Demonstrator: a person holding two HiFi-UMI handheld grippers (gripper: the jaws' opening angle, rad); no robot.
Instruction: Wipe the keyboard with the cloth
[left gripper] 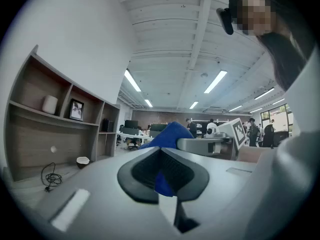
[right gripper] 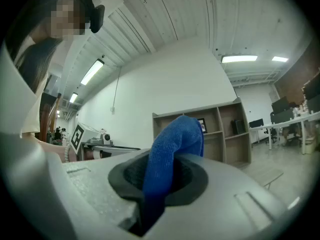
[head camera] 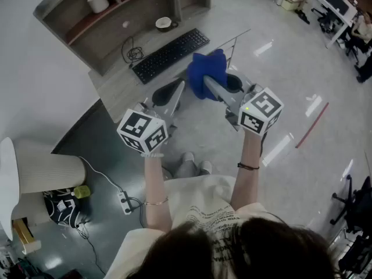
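The black keyboard lies on the wooden desk in the head view, beyond both grippers. Both grippers are held up in the air in front of the desk. A blue cloth hangs bunched between them. My right gripper is shut on the cloth, which stands up out of its dark pads. My left gripper is shut too, with a small piece of blue cloth showing between its pads. The rest of the cloth rises just past its tip.
On the desk are a white bowl and a coiled cable, with a shelf unit behind. On the floor are a power strip, a white ribbed bin and a red stick.
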